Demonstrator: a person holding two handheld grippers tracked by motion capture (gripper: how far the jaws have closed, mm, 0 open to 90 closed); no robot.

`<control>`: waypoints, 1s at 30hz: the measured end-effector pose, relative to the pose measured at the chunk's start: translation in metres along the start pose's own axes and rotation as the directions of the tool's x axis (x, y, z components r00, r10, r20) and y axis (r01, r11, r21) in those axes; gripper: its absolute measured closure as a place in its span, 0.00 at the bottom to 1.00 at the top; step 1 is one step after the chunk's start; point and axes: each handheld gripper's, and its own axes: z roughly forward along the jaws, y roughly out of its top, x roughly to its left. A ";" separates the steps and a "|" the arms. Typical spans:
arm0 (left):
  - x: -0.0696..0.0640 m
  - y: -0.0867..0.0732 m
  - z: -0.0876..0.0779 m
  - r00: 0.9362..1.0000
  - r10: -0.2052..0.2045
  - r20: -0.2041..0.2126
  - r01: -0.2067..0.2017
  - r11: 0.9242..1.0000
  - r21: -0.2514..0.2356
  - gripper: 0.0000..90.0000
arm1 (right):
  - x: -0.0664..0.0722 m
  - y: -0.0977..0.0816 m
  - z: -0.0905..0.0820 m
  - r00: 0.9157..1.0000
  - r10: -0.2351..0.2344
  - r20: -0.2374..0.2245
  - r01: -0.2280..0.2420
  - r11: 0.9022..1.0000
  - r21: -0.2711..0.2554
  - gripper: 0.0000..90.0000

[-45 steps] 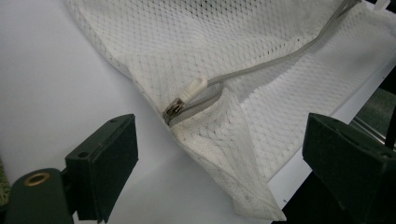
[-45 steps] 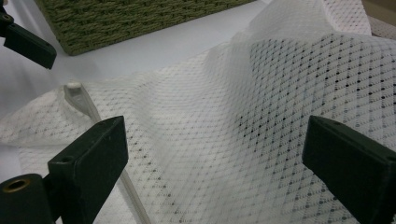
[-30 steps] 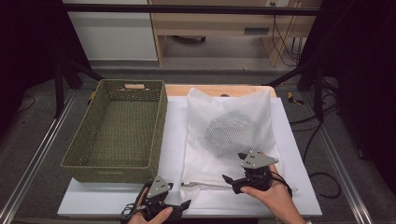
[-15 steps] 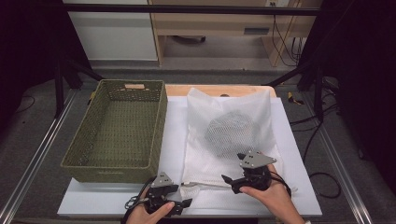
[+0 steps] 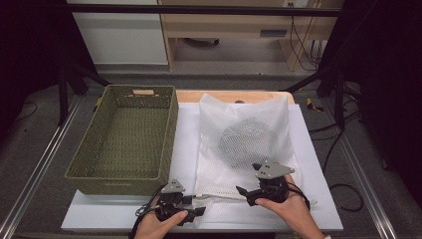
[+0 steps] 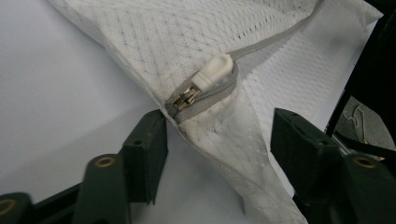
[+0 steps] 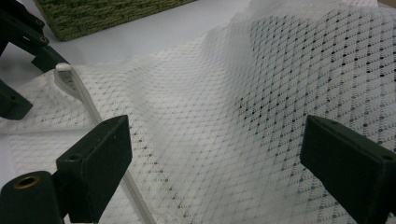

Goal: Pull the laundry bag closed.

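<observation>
Mesh bag (image 5: 244, 144) flat on desk (image 5: 318, 209): light, limp, likely snags. Left hand-held gripper (image 6: 219, 140) half open, jaws just closing around zipper corner (image 6: 201, 100), apparently not pinching yet. Right hand-held gripper (image 7: 215, 154) wide open over mesh.

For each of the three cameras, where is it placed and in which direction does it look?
High view: above the person's side, looking forward and down on the table, basket and mesh bag; both hands and grippers show.
Left gripper view: on the left gripper, looking along its fingers at the bag's zipper pull; the bag corner lies between them, unpinched.
Right gripper view: on the right gripper, looking over the bag's mesh; its fingers stand wide.
Shared: both gripper views show the zipper pull.
</observation>
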 end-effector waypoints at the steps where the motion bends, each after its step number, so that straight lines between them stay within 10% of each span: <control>1: 0.001 0.000 0.000 1.000 -0.004 -0.005 0.004 1.000 -0.011 0.48 | 0.000 0.000 0.000 1.000 0.000 0.000 0.000 1.000 -0.001 0.11; 7: 0.002 0.000 0.001 1.000 -0.011 -0.009 0.011 0.999 -0.045 0.66 | 0.000 0.000 0.000 1.000 0.001 -0.001 -0.001 1.000 -0.002 0.11; 30: 0.006 -0.004 -0.004 0.999 -0.036 -0.019 0.035 0.997 -0.063 0.67 | -0.001 0.001 -0.002 1.000 0.001 0.000 -0.001 1.000 -0.006 0.11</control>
